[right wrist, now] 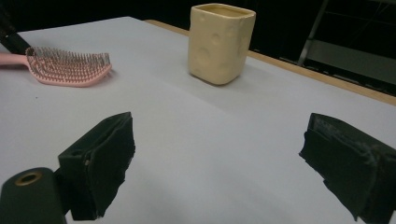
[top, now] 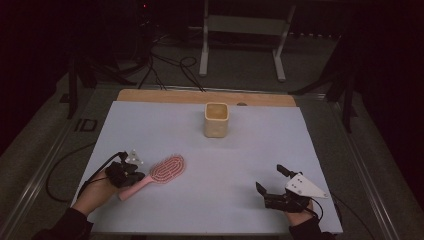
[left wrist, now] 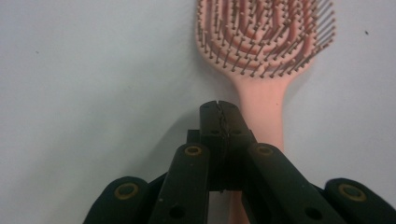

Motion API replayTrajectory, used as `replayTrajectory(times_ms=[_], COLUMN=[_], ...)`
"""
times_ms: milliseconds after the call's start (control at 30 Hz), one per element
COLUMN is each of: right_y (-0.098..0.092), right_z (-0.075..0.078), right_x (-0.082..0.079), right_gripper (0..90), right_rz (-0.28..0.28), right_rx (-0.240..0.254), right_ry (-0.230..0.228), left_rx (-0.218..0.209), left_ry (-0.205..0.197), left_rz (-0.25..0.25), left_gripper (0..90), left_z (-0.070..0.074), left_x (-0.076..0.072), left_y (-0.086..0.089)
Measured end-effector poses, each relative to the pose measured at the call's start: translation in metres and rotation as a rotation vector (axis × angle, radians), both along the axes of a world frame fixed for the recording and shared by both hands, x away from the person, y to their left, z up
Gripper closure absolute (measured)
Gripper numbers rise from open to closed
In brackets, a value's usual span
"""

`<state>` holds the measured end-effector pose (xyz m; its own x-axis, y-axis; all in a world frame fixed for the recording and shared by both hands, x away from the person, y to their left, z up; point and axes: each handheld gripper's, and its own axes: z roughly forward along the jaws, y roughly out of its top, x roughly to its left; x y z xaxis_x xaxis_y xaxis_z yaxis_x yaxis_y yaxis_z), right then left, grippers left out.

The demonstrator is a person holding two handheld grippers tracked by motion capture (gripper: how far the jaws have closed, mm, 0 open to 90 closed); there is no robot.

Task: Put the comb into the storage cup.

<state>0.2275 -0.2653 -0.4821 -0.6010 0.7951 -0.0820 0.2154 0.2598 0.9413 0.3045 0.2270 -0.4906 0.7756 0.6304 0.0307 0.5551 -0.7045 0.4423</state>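
L gripper (left wrist: 219,112) closed beside hairbrush (left wrist: 264,51)

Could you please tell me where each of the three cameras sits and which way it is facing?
High view: above the near table edge, looking forward and down; both hands with the left gripper and right gripper.
Left gripper view: on the left gripper, looking down along shut jaws at the pink hairbrush.
Right gripper view: on the right gripper, low, looking across the table between open jaws at the cream cup.
All three views share the hairbrush.
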Motion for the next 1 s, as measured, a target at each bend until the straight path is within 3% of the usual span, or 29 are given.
replayTrajectory(times_ms=[300,533,667,767,1000], right_y=[0.001,0.0,0.001,0.001,0.001], right_z=[-0.001,0.0,-0.001,-0.001,-0.001], right_x=[0.0,0.0,0.0,0.001,0.0], right_gripper=[9.2,9.2,9.2,9.2,9.2], right_rz=[0.004,0.003,0.005,0.005,0.006], right_rx=[0.001,0.004,0.0,0.005,0.001], right_ry=[0.003,0.002,0.003,0.003,0.007], left_rx=[0.014,0.007,0.004,-0.013,0.037], left_ry=[0.047,0.045,0.048,0.057,0.109], left_rz=[-0.006,0.042,0.072,0.113,0.078], left_gripper=[89.9,88.8,82.0,68.8,26.8], left_z=[0.003,0.019,0.028,0.034,0.038], left_x=[-0.009,-0.013,-0.016,-0.016,-0.02], left_y=[0.0,0.006,0.006,0.006,-0.006])
